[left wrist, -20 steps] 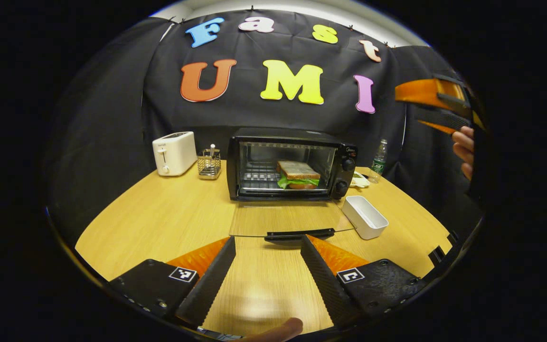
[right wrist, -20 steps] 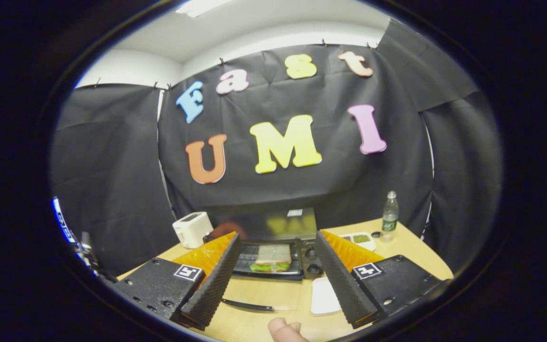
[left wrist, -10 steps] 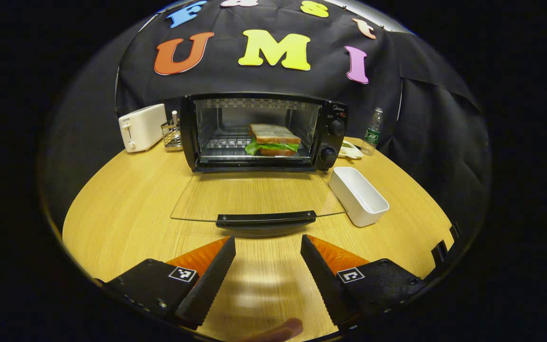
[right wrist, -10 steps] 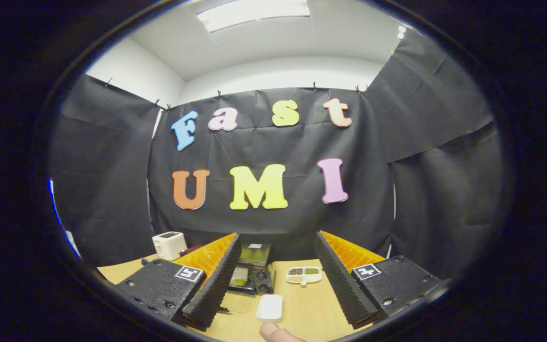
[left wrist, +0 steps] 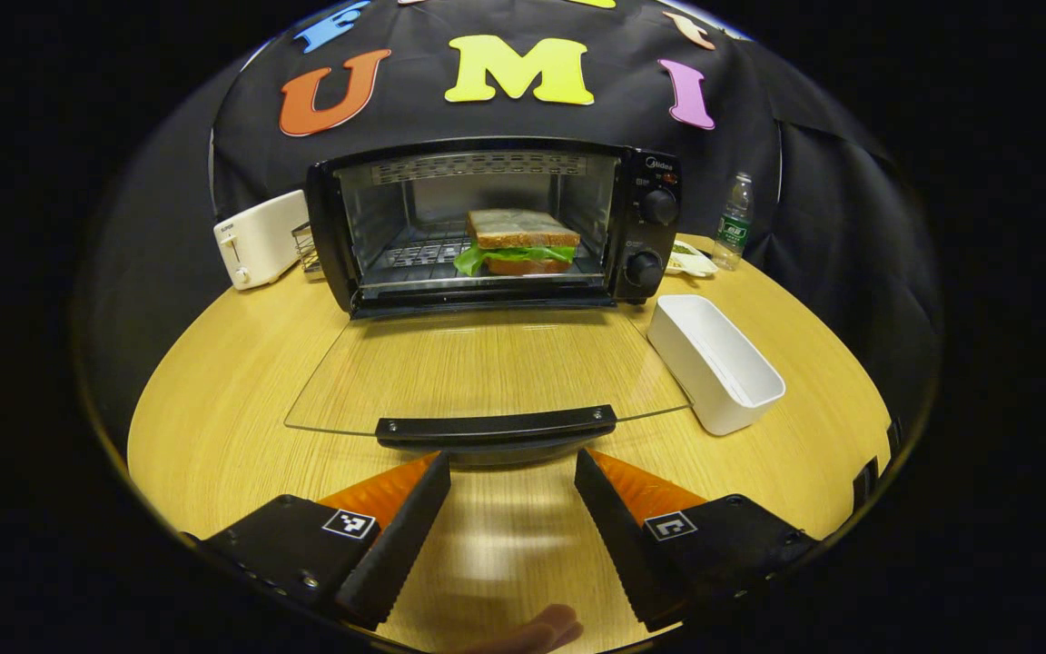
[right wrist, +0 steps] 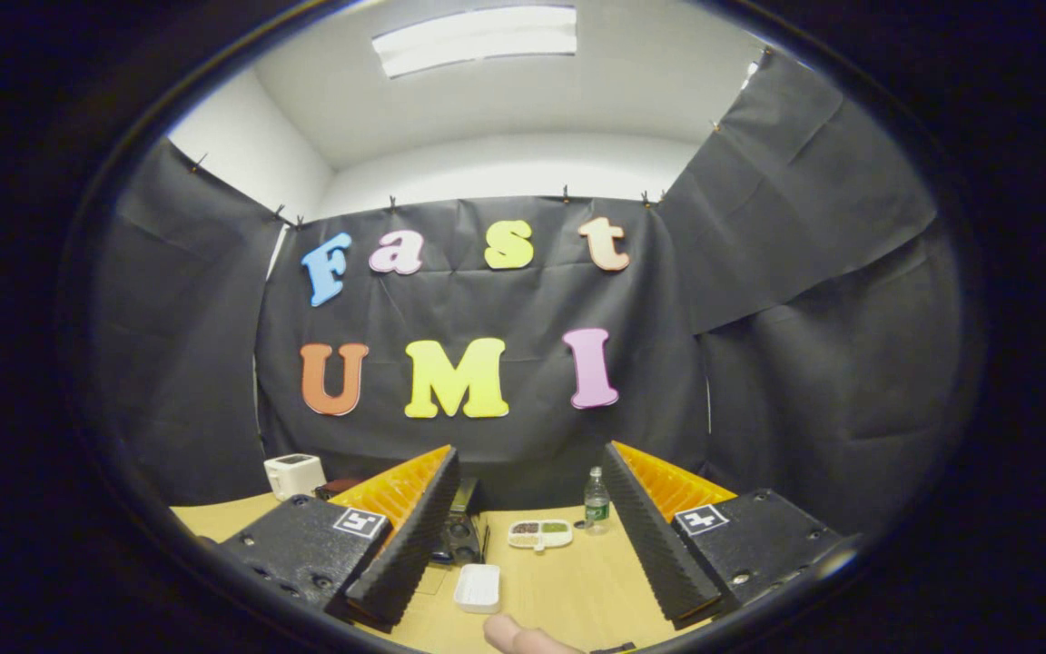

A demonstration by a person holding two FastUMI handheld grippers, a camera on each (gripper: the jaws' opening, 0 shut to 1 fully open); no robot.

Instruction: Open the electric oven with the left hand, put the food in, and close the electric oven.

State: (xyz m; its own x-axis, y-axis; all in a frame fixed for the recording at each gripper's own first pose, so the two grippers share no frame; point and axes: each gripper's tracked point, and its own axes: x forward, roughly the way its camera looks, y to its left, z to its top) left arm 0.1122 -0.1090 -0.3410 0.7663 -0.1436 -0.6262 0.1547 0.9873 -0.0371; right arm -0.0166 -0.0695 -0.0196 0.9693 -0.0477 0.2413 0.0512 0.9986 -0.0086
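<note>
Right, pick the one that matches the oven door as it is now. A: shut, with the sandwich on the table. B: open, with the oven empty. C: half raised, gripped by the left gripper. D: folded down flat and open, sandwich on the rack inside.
D: in the left gripper view the glass door lies flat in front of the oven, the sandwich sits on the rack, and the open left gripper is just short of the door handle.

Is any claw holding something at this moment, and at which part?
Nothing is held. The left claw is open just short of the oven door handle; the right claw is open in the air.
</note>
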